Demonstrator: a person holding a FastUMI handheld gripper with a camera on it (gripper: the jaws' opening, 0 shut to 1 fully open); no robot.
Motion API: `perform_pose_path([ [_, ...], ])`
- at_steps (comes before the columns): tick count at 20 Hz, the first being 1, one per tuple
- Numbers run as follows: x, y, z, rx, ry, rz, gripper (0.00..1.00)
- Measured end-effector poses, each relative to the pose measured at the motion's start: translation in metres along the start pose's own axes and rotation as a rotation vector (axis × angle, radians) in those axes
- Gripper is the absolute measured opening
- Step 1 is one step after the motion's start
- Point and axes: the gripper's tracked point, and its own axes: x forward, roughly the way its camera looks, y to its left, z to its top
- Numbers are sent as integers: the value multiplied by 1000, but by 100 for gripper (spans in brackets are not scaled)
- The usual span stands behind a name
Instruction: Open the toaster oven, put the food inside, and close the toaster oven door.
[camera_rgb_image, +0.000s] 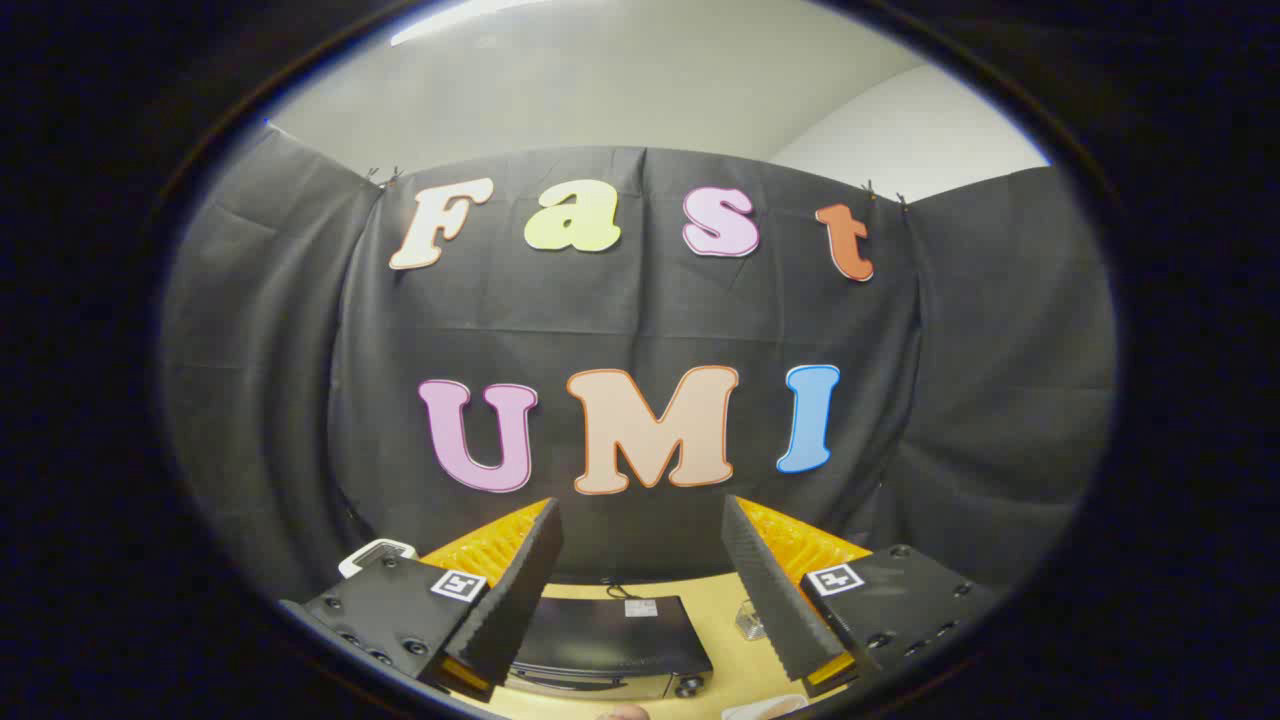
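Observation:
My gripper (640, 508) is open and held high, with nothing between its fingers. The black toaster oven (612, 640) sits low on the light wooden table (725, 655), seen from above through the gap between the fingers. I look down on its dark top, and a strip of its front with a knob (688, 687) shows below; I cannot tell how the door stands. A small pale rounded thing (626, 712) peeks in just before the oven, too cut off to name.
A small clear object (748, 620) lies on the table right of the oven, beside my right finger. A white item (374, 553) shows past the left finger and a white rim (768, 708) near the table's front. The black cloth wall stands behind the table.

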Motion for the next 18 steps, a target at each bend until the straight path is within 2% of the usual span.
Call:
perform_pose_path([
  [13,0,-5,4,7,-36,-25,100],
  [18,7,-7,-10,16,-32,-37,100],
])
